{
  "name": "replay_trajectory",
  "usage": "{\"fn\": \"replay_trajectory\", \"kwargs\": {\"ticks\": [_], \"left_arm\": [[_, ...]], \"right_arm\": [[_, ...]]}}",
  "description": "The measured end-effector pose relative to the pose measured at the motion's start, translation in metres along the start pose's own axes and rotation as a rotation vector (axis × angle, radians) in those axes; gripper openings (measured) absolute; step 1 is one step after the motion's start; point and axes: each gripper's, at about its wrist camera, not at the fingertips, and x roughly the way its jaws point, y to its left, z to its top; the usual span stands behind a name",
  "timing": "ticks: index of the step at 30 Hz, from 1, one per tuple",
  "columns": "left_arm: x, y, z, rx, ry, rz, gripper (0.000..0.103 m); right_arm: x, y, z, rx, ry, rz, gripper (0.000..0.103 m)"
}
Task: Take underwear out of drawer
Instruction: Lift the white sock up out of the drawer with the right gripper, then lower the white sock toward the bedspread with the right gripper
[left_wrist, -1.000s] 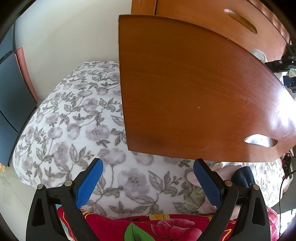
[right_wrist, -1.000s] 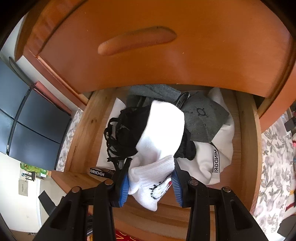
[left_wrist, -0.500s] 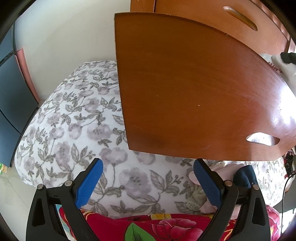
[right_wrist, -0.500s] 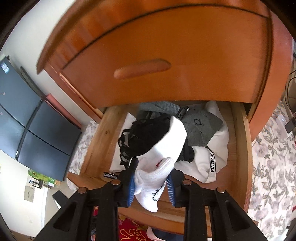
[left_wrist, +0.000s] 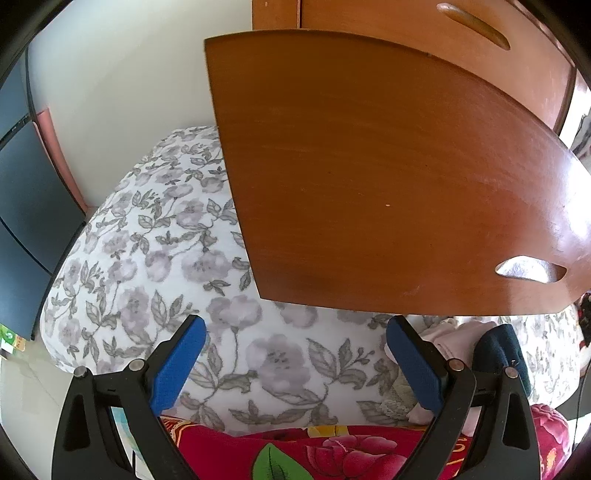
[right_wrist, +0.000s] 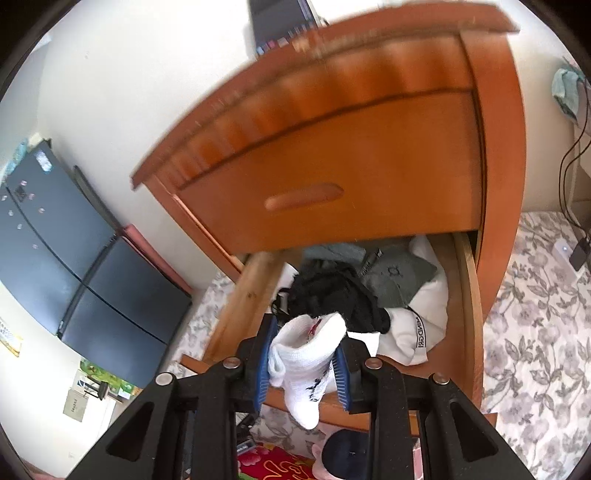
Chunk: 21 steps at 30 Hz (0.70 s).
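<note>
My right gripper (right_wrist: 303, 363) is clamped on a white knitted garment (right_wrist: 307, 363), its blue pads pressed against both sides. The garment sticks up between the pads and hangs below them, with a bit of dark print and a red mark showing. I hold it above the front edge of the open wooden drawer (right_wrist: 466, 291), clear of the pile inside.

In the drawer lies a heap of clothes: a black lacy piece (right_wrist: 334, 295) in the middle, a grey item (right_wrist: 397, 275) behind it, and a white piece with a lettered waistband (right_wrist: 419, 328) to the right. The closed drawer front above (right_wrist: 332, 173) has a carved handle slot.

My left gripper (left_wrist: 293, 354) is spread wide and empty, hovering over a bed with a grey floral cover (left_wrist: 147, 258). The drawer's wooden front panel (left_wrist: 388, 177) fills the view ahead of it. Pink and navy clothes (left_wrist: 476, 343) lie on the bed beside its right pad, and a red flowered blanket (left_wrist: 332, 454) sits below.
</note>
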Motion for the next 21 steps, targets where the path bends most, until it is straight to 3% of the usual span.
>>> {"fn": "replay_trajectory", "kwargs": {"ticks": [10, 21], "left_arm": [[0.002, -0.004, 0.0, 0.023, 0.002, 0.036, 0.098], [0.001, -0.008, -0.001, 0.037, -0.001, 0.061, 0.098]], "right_arm": [[-0.061, 0.024, -0.011, -0.08, -0.143, 0.072, 0.03], [-0.107, 0.036, -0.036, -0.135, -0.221, 0.082, 0.03]]}}
